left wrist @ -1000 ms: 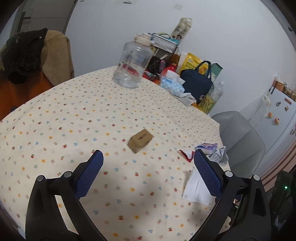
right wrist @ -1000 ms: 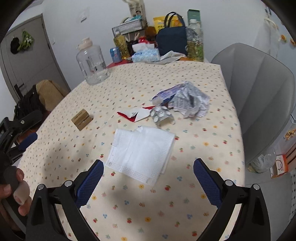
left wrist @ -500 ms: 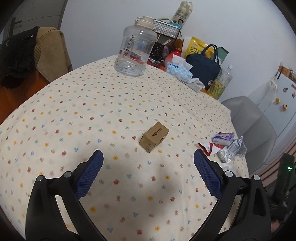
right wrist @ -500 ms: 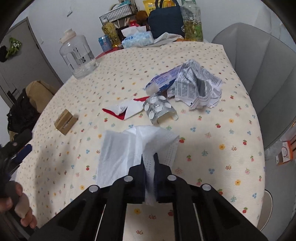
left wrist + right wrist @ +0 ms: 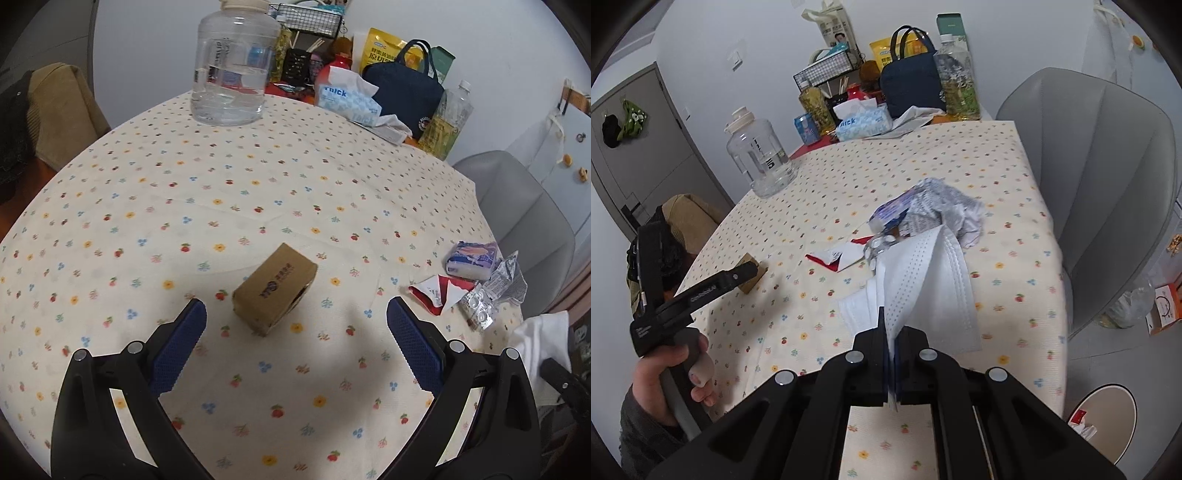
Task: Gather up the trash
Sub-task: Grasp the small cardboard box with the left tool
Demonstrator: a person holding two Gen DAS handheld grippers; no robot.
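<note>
My right gripper [image 5: 891,332] is shut on a white face mask [image 5: 931,280] and holds it lifted off the flowered tablecloth [image 5: 923,162]. Beyond it lie a red-and-white wrapper [image 5: 838,256], a blister pack [image 5: 877,245], a blue packet [image 5: 888,216] and crumpled paper [image 5: 945,210]. My left gripper [image 5: 295,317] is open, its blue pads on either side of a small brown cardboard box [image 5: 275,288] lying just ahead. The same trash pile [image 5: 476,280] shows at the right of the left wrist view.
A clear water jug [image 5: 232,62], tissue box [image 5: 347,99], navy bag [image 5: 404,88] and bottles stand at the table's back. A grey chair [image 5: 1108,177] is to the right. A bin [image 5: 1108,417] sits on the floor, lower right.
My right gripper closed on the face mask and lifted it off the table. My left gripper moved forward, closer to the cardboard box.
</note>
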